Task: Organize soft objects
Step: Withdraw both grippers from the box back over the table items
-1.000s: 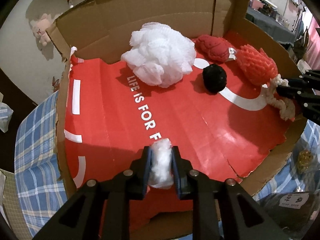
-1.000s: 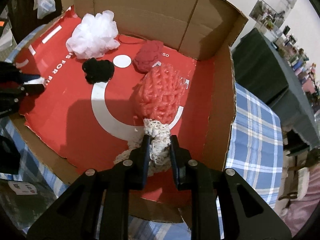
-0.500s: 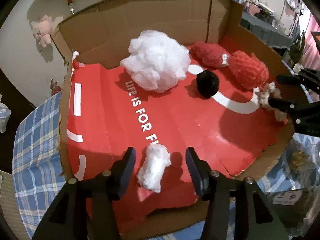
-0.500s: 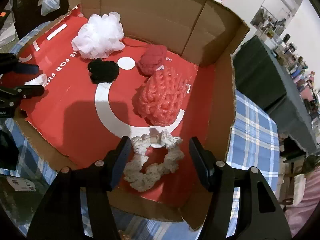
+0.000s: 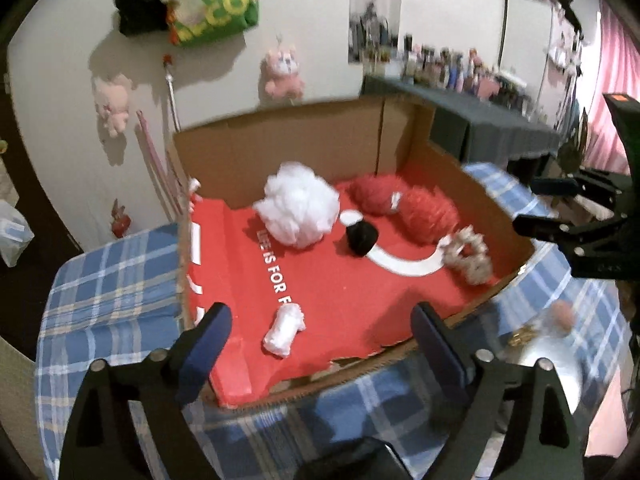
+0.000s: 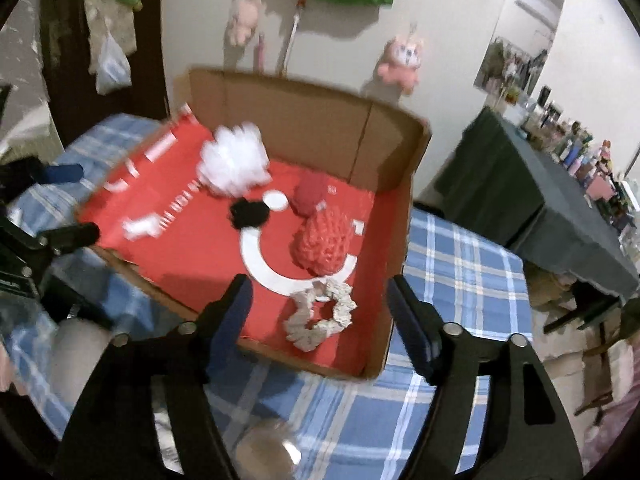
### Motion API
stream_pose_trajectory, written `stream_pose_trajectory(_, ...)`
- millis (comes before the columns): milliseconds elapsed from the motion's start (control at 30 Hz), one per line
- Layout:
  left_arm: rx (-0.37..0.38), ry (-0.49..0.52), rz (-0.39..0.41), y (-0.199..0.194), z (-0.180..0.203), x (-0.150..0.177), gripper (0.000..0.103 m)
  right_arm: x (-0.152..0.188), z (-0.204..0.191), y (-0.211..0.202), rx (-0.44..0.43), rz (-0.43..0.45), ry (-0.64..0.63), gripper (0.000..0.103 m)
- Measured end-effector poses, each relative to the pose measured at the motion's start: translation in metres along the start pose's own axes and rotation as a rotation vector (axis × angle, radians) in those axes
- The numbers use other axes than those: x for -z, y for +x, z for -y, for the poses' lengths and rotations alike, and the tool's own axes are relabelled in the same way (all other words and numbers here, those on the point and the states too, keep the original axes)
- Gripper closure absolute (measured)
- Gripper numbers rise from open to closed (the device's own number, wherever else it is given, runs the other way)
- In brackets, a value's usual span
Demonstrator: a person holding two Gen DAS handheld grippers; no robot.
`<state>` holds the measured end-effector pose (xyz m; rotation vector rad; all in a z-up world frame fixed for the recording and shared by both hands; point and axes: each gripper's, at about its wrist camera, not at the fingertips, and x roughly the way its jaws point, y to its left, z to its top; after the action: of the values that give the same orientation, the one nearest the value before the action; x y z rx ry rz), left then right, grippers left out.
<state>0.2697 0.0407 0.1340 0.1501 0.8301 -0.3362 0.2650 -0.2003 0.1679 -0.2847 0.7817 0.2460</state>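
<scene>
Inside the cardboard box [image 5: 280,148], a small white puff [image 5: 283,330] lies free beyond the left gripper [image 5: 320,334], whose jaws have just been opening; a cream scrunchie [image 6: 320,316] lies loose beyond the right gripper [image 6: 320,312], likewise spread, nothing between.

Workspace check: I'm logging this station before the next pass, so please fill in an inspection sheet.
Surface: blue plaid tablecloth under a cardboard box with a red floor.
Job's things: white mesh puff, small white wad, black pompom, dark red ball, coral knit ball, cream scrunchie, all in the box.
Clutter: nothing seen in the box.
Grippers: left gripper and right gripper open, empty, jaws just opened.
Cables: nothing seen.
Surroundings: pink plush toys on the wall.
</scene>
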Motion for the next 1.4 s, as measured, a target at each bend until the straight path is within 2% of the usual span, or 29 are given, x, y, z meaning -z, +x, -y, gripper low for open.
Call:
stream_pose_trajectory(100,-0.006,-0.024,0.078,-0.029,0.005,0.007,0.002,0.008,-0.009,-0.038,-0.022,0.088,0.012,0.024)
stream_pose_trajectory(233,-0.022,-0.051,0.179,-0.067,0.017,0.022,0.000,0.026,-0.024,-0.078,-0.045,0.182,0.025,0.021)
stream_pose_trajectory(300,-0.013,-0.077,0.223,-0.083,0.021,0.030,0.000,0.039,-0.032,-0.097,-0.044,0.228,0.023,0.015)
stream_pose_trajectory(400,0.007,-0.114,0.277,-0.104,0.026,0.045,0.000,0.061,-0.042,-0.121,-0.038,0.290,0.039,0.014)
stream_pose_trajectory(567,-0.014,-0.148,0.348,-0.133,0.038,0.074,0.000,0.098,-0.054,-0.145,-0.033,0.351,0.082,0.011)
stream_pose_trajectory(633,-0.044,-0.152,0.368,-0.142,0.045,0.087,0.000,0.109,-0.058,-0.147,-0.017,0.361,0.093,0.010)
stream_pose_trajectory(733,-0.051,-0.160,0.394,-0.149,0.054,0.106,0.000,0.126,-0.063,-0.148,-0.027,0.373,0.128,0.010)
stream_pose_trajectory(900,-0.081,-0.167,0.415,-0.150,0.066,0.133,0.000,0.154,-0.073,-0.138,-0.021,0.383,0.167,0.010)
stream_pose_trajectory(1033,-0.065,-0.172,0.390,-0.139,0.070,0.151,0.000,0.173,-0.079,-0.119,-0.017,0.357,0.186,0.010)
stream_pose_trajectory(1400,-0.070,-0.196,0.230,-0.083,0.075,0.190,0.000,0.202,-0.087,-0.067,-0.030,0.225,0.223,0.010)
